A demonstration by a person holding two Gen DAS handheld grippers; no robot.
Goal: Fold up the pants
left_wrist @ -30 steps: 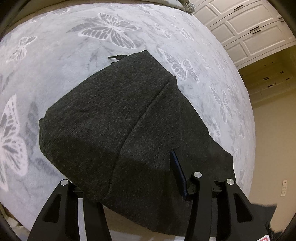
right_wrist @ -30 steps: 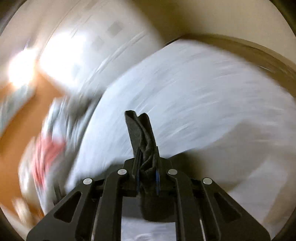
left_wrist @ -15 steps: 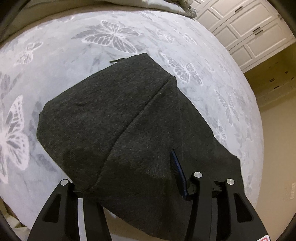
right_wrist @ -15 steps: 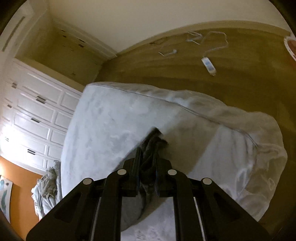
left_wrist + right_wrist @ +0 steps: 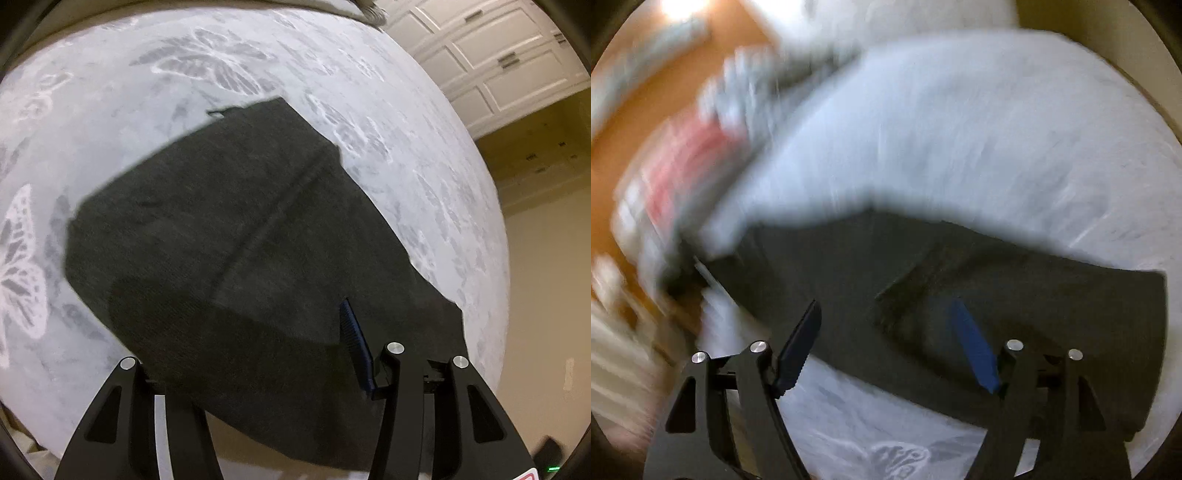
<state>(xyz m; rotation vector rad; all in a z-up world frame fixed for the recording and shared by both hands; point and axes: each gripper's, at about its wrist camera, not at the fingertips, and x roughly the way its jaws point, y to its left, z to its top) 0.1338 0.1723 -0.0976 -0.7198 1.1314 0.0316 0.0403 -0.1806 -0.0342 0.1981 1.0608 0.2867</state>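
The dark grey pants [image 5: 236,236] lie folded on a pale bed cover with butterfly print [image 5: 110,110]. A fold edge runs diagonally across them. My left gripper [image 5: 255,343] is open just above the near edge of the pants; its left finger is hidden by the cloth, and its right blue pad [image 5: 356,339] shows. In the blurred right wrist view the pants [image 5: 979,288] lie flat below my right gripper [image 5: 886,332], which is open and empty, with both pads apart.
White panelled cabinet doors [image 5: 498,55] stand beyond the bed at the upper right. A beige wall [image 5: 546,295] is on the right. In the right wrist view, blurred reddish and grey items [image 5: 687,155] lie at the bed's far left by an orange wall.
My right gripper was shut on a bunch of the pants; now it is open and the cloth lies flat on the bed. The right view swung fast. The left gripper shifted slightly.
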